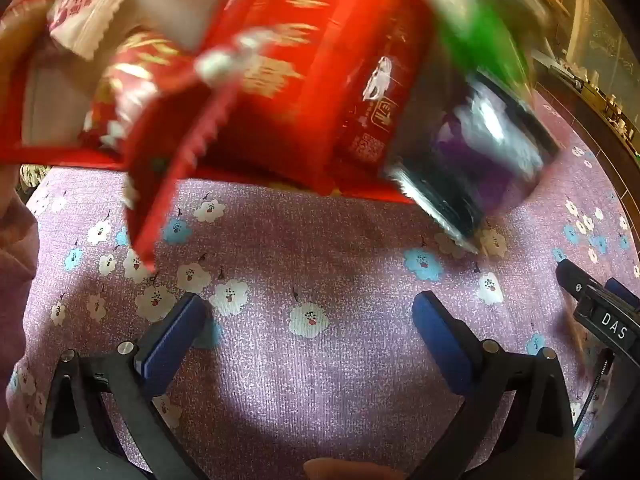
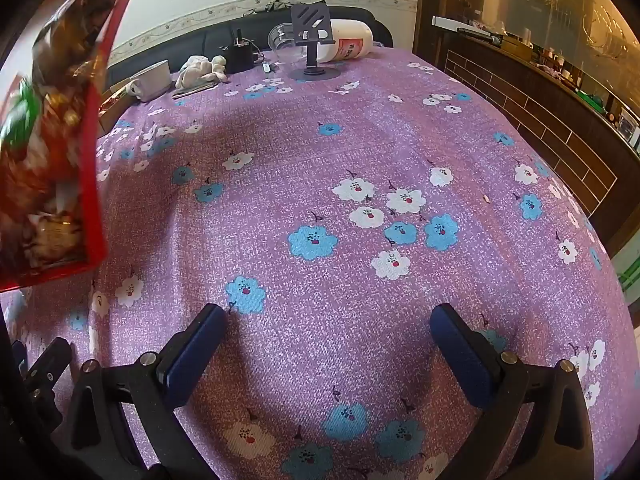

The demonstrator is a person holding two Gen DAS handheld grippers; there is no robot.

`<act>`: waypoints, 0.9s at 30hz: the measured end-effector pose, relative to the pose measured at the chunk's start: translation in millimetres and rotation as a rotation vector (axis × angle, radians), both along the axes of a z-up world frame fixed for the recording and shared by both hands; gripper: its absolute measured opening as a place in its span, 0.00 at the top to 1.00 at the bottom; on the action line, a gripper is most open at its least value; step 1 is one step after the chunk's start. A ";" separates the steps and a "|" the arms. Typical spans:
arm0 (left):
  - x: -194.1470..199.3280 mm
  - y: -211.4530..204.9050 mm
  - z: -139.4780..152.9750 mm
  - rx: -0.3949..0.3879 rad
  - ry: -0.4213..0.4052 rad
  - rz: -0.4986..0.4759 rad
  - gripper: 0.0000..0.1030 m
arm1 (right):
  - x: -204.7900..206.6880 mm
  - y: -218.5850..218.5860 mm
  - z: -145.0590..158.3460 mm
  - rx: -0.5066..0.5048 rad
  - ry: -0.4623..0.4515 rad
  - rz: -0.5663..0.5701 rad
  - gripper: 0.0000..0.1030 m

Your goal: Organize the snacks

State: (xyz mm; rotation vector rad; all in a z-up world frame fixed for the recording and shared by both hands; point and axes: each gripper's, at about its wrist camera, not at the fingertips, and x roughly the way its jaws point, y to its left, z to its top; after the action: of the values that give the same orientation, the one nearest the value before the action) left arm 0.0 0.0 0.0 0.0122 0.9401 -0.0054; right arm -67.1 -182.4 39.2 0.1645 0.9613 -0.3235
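Observation:
In the left wrist view a red box (image 1: pixel 48 156) is tipped above the purple flowered tablecloth (image 1: pixel 312 240), and blurred snack packets spill from it. Among them are a big red packet (image 1: pixel 328 80), a purple-and-black packet (image 1: pixel 488 160), a green one (image 1: pixel 480 40) and a white-and-red one (image 1: pixel 92 4). My left gripper (image 1: pixel 310 304) is open just below them, with only cloth between its blue pads. The right wrist view shows the red box (image 2: pixel 92 160) tilted at the left edge, full of snacks. My right gripper (image 2: pixel 329 314) is open over bare tablecloth (image 2: pixel 360 152).
At the table's far end stand a dark phone stand (image 2: pixel 310 40), a lying white bottle (image 2: pixel 352 44), a clear cup (image 2: pixel 284 44), a white bowl (image 2: pixel 154 78) and a crumpled cloth (image 2: pixel 202 70). A brown counter (image 2: pixel 540 100) runs along the right. A mauve sleeve (image 1: pixel 16 248) shows at the left.

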 end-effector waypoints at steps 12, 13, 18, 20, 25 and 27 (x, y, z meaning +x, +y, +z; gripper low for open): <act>-0.6 -1.2 0.6 0.000 -0.001 0.000 0.00 | 0.0 0.1 0.8 0.001 -0.004 0.000 0.00; -0.7 -1.0 0.7 -0.001 -0.001 0.000 0.00 | 1.1 0.0 0.6 0.001 -0.004 0.000 0.00; -1.4 1.1 4.3 -0.002 -0.002 0.001 0.00 | -0.2 0.0 0.4 0.001 -0.004 0.000 0.00; -1.1 0.1 3.7 0.000 -0.001 0.001 0.00 | -0.1 0.1 0.4 0.001 -0.004 0.001 0.00; -0.8 0.0 3.3 0.001 -0.001 0.001 0.00 | 0.2 0.0 0.5 0.001 -0.002 0.004 0.00; -0.6 -0.1 3.0 0.001 -0.001 0.001 0.00 | 0.3 0.0 0.7 0.001 -0.002 0.004 0.00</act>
State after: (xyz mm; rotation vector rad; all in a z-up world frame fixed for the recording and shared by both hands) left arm -0.6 -0.1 3.0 0.0120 0.9393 -0.0039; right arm -66.8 -182.4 39.9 0.1632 0.9595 -0.3191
